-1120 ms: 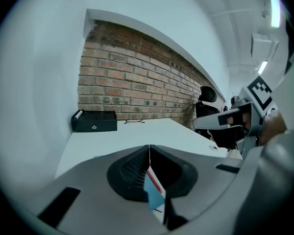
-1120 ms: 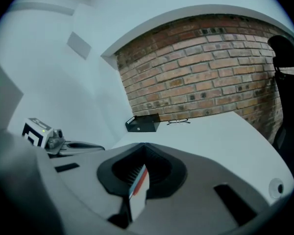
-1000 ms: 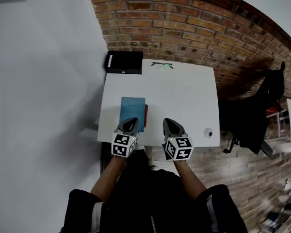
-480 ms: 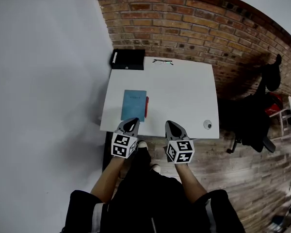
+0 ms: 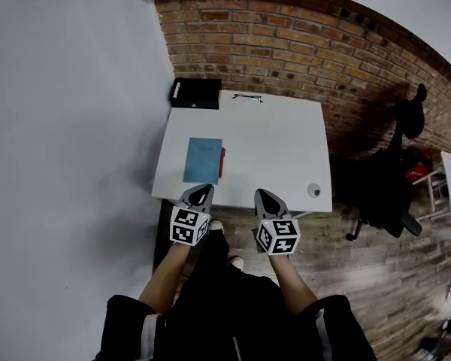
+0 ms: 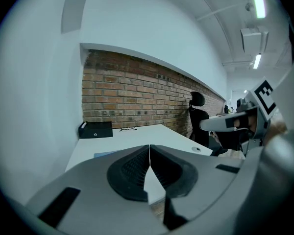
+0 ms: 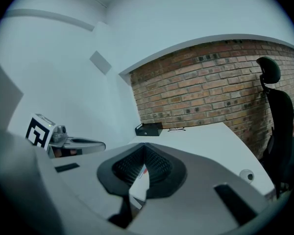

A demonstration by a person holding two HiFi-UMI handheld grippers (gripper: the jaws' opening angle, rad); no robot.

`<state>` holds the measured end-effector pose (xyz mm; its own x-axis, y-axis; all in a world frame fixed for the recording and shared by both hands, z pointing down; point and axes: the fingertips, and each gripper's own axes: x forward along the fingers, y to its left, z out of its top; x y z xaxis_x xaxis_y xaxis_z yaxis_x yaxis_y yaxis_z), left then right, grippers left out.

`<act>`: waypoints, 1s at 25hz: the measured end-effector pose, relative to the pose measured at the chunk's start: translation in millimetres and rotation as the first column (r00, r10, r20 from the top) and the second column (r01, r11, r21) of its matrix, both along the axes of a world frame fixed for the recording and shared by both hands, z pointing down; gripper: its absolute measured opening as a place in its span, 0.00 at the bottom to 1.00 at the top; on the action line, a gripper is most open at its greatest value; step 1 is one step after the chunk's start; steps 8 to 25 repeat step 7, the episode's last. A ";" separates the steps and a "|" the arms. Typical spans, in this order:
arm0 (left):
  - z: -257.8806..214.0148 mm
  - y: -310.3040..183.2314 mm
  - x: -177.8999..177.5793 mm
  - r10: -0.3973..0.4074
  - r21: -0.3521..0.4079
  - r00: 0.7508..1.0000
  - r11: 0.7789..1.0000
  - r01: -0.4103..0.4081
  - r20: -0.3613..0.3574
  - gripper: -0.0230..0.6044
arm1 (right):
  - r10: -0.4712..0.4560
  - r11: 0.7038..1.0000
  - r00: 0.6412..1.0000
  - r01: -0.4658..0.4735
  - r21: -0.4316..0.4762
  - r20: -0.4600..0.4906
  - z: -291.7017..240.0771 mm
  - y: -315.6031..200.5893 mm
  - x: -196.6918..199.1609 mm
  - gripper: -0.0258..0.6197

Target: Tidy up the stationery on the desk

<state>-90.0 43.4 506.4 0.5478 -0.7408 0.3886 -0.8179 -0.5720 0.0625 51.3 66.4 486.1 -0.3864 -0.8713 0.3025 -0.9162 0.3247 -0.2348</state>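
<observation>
A blue notebook (image 5: 203, 160) lies flat on the left part of the white desk (image 5: 278, 149), with a red pen (image 5: 222, 162) along its right edge. My left gripper (image 5: 202, 191) hangs at the desk's near edge, just short of the notebook, shut with nothing in it. My right gripper (image 5: 261, 195) is level with it a little to the right, also shut and empty. In the left gripper view the jaws (image 6: 149, 148) meet in a closed line, and a strip of the notebook (image 6: 108, 154) shows beyond them. The right gripper (image 7: 145, 148) shows the same closed line.
A black box (image 5: 196, 93) stands at the desk's far left corner against the brick wall, with a pair of glasses (image 5: 246, 98) next to it. A small round fitting (image 5: 313, 190) sits near the front right corner. A black office chair (image 5: 395, 179) stands to the right on the wooden floor.
The head view has drawn back from the desk. Both grippers, which were over the desk's front part, now sit at its near edge, still shut and empty.
</observation>
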 end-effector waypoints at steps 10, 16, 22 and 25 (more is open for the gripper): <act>0.5 12.3 5.8 0.007 -0.005 1.000 1.000 -0.007 0.002 0.06 | -0.002 1.000 1.000 0.002 -0.001 -0.005 -0.2 11.1 3.4 0.07; 0.5 12.3 5.8 0.007 -0.005 1.000 1.000 -0.007 0.002 0.06 | -0.002 1.000 1.000 0.002 -0.001 -0.005 -0.2 11.1 3.4 0.07; 0.5 12.3 5.8 0.007 -0.005 1.000 1.000 -0.007 0.002 0.06 | -0.002 1.000 1.000 0.002 -0.001 -0.005 -0.2 11.1 3.4 0.07; 0.5 12.3 5.8 0.007 -0.005 1.000 1.000 -0.007 0.002 0.06 | -0.002 1.000 1.000 0.002 -0.001 -0.005 -0.2 11.1 3.4 0.07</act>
